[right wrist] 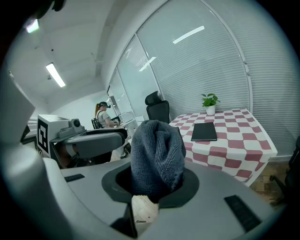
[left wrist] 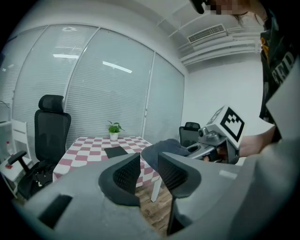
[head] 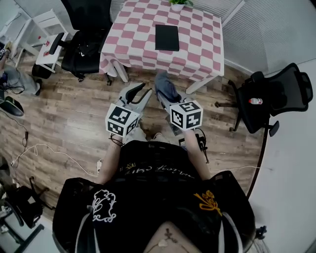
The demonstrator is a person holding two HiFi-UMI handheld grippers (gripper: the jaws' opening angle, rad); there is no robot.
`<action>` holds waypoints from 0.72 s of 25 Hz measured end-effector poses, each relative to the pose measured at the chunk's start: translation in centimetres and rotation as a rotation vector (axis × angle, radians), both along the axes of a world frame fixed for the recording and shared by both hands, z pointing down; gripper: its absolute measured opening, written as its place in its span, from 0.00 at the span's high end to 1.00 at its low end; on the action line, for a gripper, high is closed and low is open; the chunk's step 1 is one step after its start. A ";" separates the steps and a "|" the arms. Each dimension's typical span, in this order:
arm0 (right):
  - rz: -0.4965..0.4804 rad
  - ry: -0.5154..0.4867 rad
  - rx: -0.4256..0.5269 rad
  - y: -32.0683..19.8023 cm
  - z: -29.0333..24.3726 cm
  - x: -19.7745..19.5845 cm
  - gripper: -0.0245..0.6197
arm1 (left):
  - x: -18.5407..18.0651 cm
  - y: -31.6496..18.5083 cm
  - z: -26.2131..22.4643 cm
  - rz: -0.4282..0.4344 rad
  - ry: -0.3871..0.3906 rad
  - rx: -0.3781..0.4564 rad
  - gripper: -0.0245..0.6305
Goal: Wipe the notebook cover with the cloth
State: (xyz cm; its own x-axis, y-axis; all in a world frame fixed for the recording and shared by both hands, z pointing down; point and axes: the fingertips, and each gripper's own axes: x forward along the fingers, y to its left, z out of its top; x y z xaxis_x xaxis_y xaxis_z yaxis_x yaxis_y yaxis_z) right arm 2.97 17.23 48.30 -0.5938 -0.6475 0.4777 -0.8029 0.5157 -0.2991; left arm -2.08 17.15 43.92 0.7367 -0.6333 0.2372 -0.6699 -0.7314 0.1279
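A black notebook [head: 167, 37] lies flat on a table with a pink-and-white checked cloth [head: 133, 47], well ahead of both grippers; it also shows in the left gripper view [left wrist: 116, 151] and the right gripper view [right wrist: 204, 131]. My right gripper [head: 165, 96] is shut on a dark grey-blue cloth [head: 167, 88], which stands bunched up between its jaws [right wrist: 157, 154]. My left gripper [head: 139, 92] is beside it, open, with nothing between its jaws [left wrist: 149, 161]. Both are held over the wooden floor, short of the table's near edge.
A small potted plant [head: 178, 4] stands at the table's far edge. A black office chair [head: 84, 42] is left of the table and another [head: 276, 96] to the right. A white stand [head: 49, 47] and cables [head: 54, 154] are at the left.
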 end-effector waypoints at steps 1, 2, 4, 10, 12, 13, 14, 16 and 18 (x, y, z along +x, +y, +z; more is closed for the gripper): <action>-0.004 0.001 0.001 0.5 0.0 0.5 0.84 | 0.6 0.6 0.0 -0.003 0.000 0.001 0.79; -0.007 0.000 0.003 0.9 0.1 1.0 0.84 | 1.1 1.1 0.0 -0.004 -0.001 0.003 0.79; -0.010 -0.004 0.007 1.7 0.1 1.8 0.84 | 2.0 2.0 0.2 -0.006 -0.005 0.005 0.79; -0.015 -0.008 0.009 3.7 0.7 3.6 0.84 | 4.1 4.1 0.9 -0.007 -0.009 0.001 0.79; -0.013 -0.007 0.008 4.1 0.9 4.1 0.84 | 4.5 4.4 0.9 -0.007 -0.011 0.001 0.79; -0.011 -0.008 0.007 4.3 1.0 4.4 0.84 | 4.8 4.6 1.0 -0.005 -0.013 0.000 0.79; -0.008 -0.009 0.006 4.4 1.0 4.6 0.84 | 5.1 4.7 1.0 -0.003 -0.014 0.000 0.79; -0.003 -0.015 0.004 4.6 1.1 5.0 0.84 | 5.4 4.9 1.0 0.002 -0.017 0.000 0.79; 0.002 -0.018 0.004 4.5 1.0 5.1 0.84 | 5.5 4.8 0.8 0.006 -0.020 0.003 0.79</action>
